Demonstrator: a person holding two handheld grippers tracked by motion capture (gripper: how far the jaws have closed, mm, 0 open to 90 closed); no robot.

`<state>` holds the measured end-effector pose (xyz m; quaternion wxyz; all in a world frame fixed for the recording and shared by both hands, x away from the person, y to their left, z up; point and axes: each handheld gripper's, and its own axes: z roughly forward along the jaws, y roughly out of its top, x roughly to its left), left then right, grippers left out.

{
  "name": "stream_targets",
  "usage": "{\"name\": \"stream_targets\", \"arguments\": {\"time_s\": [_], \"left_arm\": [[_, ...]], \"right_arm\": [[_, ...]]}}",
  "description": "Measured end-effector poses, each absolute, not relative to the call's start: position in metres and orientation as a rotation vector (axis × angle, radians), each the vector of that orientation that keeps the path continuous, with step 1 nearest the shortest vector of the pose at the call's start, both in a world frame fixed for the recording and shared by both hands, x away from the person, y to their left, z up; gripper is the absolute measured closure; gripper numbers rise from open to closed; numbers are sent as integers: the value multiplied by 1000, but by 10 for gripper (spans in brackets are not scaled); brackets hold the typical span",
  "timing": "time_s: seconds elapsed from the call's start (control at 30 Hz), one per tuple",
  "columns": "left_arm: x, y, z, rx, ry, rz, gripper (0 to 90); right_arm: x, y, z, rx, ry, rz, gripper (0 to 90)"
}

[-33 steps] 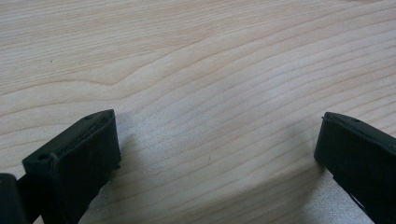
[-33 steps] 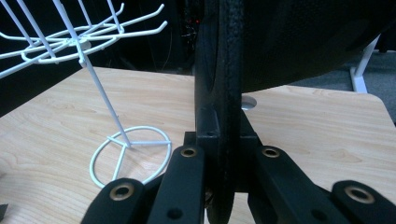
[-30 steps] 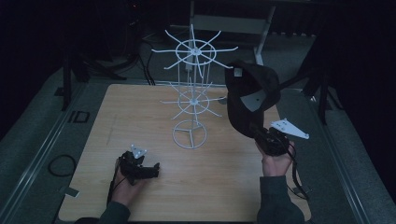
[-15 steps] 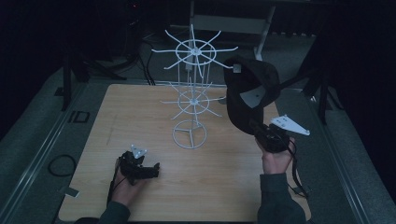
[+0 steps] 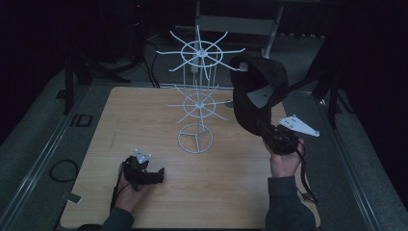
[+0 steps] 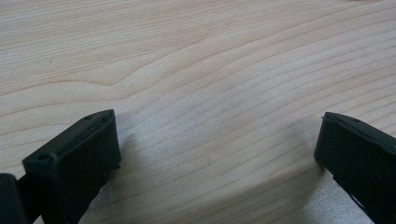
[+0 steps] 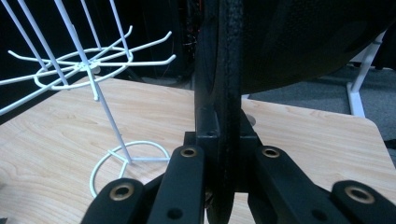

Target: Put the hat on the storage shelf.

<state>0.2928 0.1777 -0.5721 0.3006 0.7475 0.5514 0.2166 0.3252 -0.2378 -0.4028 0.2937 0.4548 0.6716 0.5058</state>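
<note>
While the black cap [image 5: 257, 89] is pinched by its brim in the right hand-held gripper [image 5: 269, 132], its crown should be lowered squarely onto an upper hook of the white wire rack [image 5: 197, 96] before release.

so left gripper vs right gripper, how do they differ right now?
The left gripper rests low on the wooden table, jaws open with nothing between them. The right gripper is raised beside the white wire rack, jaws shut on a black cap. Both are black, two-jawed and hand-held.

High view dim and dark-edged; both gripper views brighter, softly shadowed.
</note>
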Motion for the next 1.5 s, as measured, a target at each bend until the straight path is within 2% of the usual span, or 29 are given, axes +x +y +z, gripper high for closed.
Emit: {"name": "stream_targets", "arguments": {"time_s": [1.5], "left_arm": [[293, 177, -572, 1984, 1463, 574, 1]], "right_arm": [[328, -236, -387, 1182, 1751, 1360, 865]]}}
